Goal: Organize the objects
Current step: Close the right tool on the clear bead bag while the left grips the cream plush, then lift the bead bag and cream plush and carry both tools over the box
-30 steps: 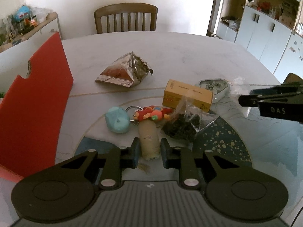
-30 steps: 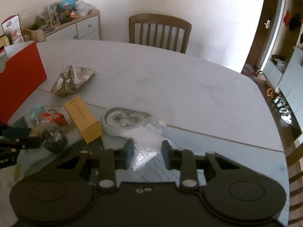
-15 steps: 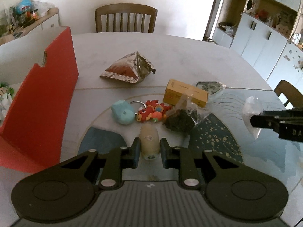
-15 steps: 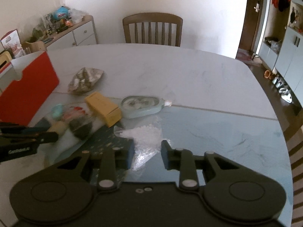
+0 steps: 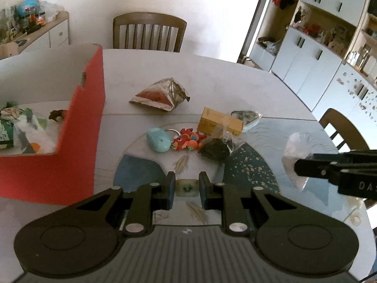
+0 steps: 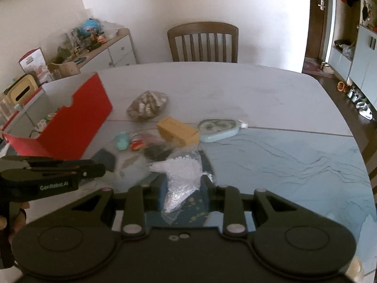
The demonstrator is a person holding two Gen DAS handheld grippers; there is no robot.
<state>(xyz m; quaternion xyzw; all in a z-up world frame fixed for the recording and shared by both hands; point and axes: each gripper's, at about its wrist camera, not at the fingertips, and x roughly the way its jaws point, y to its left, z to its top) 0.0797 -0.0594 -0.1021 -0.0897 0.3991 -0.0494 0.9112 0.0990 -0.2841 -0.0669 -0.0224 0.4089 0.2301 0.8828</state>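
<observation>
The left tool [image 5: 186, 189] is clamped shut on a small cream tube [image 5: 186, 188], lifted off the worktop [image 5: 223, 80]. The right tool [image 6: 183, 189] pinches a clear bag of white bits [image 6: 181, 176], also in the air. The red box [image 5: 77, 127] sits at about ten o'clock. Best carry both over its open top, clear the wall, lower, then let go one at a time.

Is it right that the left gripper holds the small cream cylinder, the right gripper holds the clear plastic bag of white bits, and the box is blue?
Not quite: the open cardboard box is red, as the left wrist view shows. The rest stands.
</observation>
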